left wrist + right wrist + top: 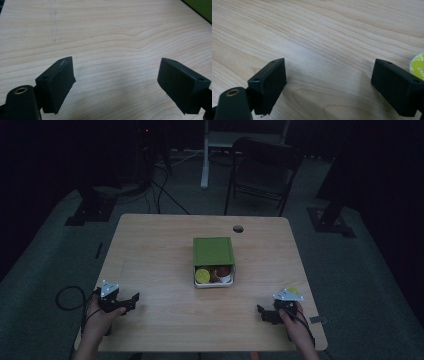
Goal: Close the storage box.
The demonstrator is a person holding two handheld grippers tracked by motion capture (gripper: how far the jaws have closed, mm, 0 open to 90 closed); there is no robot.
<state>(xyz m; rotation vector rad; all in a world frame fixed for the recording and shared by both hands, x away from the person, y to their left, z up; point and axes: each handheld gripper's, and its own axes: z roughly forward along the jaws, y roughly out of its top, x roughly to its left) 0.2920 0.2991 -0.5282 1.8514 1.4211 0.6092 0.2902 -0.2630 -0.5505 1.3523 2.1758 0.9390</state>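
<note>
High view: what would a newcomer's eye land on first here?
The green box at the middle of the wooden table, its near end open on a yellow-lidded cup and brown ones. Then the two open claws at the near edge, left claw and right claw, both empty.

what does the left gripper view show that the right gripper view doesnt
Left gripper view: a dark green corner of the box at its top right edge.

Right gripper view: a slice of a yellow-green round lid with some print, at its right edge beside the tongs.

Both: pale wooden table with visible grain, and a pair of black tongs standing wide open with nothing between them.
</note>
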